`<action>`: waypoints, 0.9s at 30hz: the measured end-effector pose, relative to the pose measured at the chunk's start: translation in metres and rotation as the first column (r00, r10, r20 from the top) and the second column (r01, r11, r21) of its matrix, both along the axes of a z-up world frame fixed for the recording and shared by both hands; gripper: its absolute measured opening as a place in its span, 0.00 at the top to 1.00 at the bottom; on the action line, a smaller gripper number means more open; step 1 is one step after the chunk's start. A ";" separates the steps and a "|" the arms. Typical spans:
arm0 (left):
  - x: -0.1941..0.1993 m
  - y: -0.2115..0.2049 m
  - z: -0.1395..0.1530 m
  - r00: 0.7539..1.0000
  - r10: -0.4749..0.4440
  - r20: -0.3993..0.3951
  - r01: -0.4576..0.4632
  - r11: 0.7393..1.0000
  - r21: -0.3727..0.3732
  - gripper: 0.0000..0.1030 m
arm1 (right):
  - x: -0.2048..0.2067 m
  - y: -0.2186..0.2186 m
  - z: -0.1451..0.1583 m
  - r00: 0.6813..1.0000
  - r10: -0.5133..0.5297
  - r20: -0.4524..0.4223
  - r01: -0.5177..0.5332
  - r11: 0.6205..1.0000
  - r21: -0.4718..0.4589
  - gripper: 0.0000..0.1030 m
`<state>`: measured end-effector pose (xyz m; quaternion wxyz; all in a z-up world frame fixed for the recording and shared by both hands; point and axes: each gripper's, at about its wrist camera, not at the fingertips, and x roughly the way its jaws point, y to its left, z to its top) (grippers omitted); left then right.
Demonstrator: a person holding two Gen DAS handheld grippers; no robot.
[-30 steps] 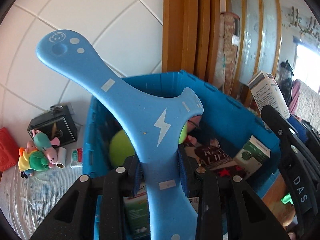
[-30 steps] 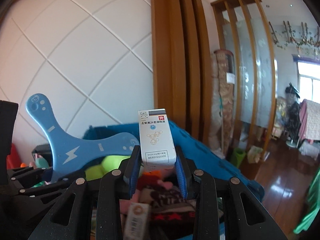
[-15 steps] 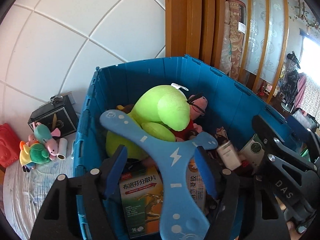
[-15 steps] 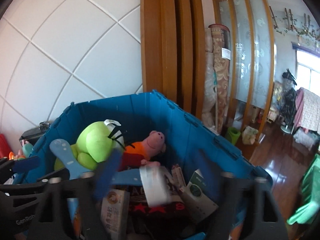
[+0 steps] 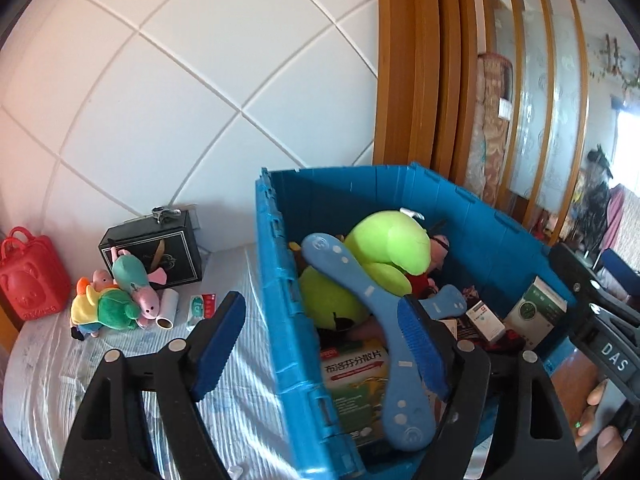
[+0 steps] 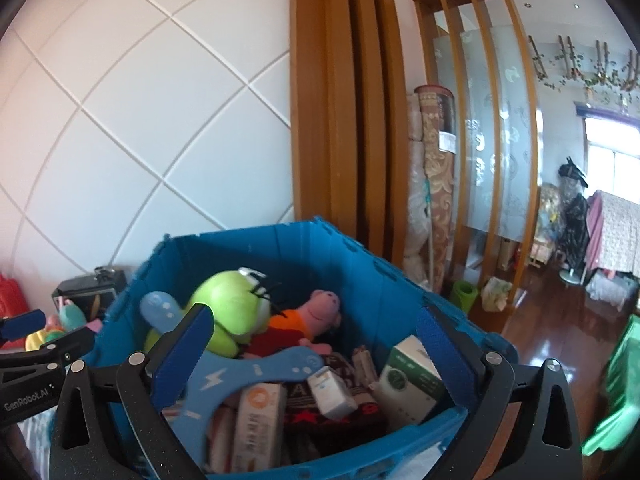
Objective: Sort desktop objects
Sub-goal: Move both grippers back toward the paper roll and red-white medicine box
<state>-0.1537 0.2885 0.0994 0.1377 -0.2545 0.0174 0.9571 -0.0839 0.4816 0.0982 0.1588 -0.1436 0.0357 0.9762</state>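
Boomerang (image 5: 372, 300), blue foam, white lightning bolt, lying in bin (image 5: 276, 280)

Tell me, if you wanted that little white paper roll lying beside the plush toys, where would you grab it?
Probably across its middle, from above. The white roll lies on its side on the cloth, one open end facing the camera, so its curved sides are free. The pink plush crowds its left, so the tool's fingers should straddle it carefully.

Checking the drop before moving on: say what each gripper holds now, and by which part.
Nothing held. Left gripper and right gripper, jaws just opened, are empty; boomerang and small box lie in the bin.
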 end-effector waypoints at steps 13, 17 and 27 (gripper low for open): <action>-0.004 -0.186 -0.015 0.977 0.214 -0.001 -0.214 0.977 -0.007 0.24 | -0.007 -0.159 0.033 0.965 0.256 -0.055 -0.254 0.966 0.039 0.00; -0.016 -0.255 -0.027 0.956 0.294 0.026 -0.293 0.956 -0.014 0.24 | -0.021 -0.218 0.035 0.939 0.338 -0.059 -0.335 0.941 0.056 0.00; -0.074 -0.338 -0.081 0.916 0.371 0.155 -0.372 0.928 -0.023 0.24 | -0.107 -0.313 -0.005 0.892 0.441 0.098 -0.444 0.896 0.009 0.00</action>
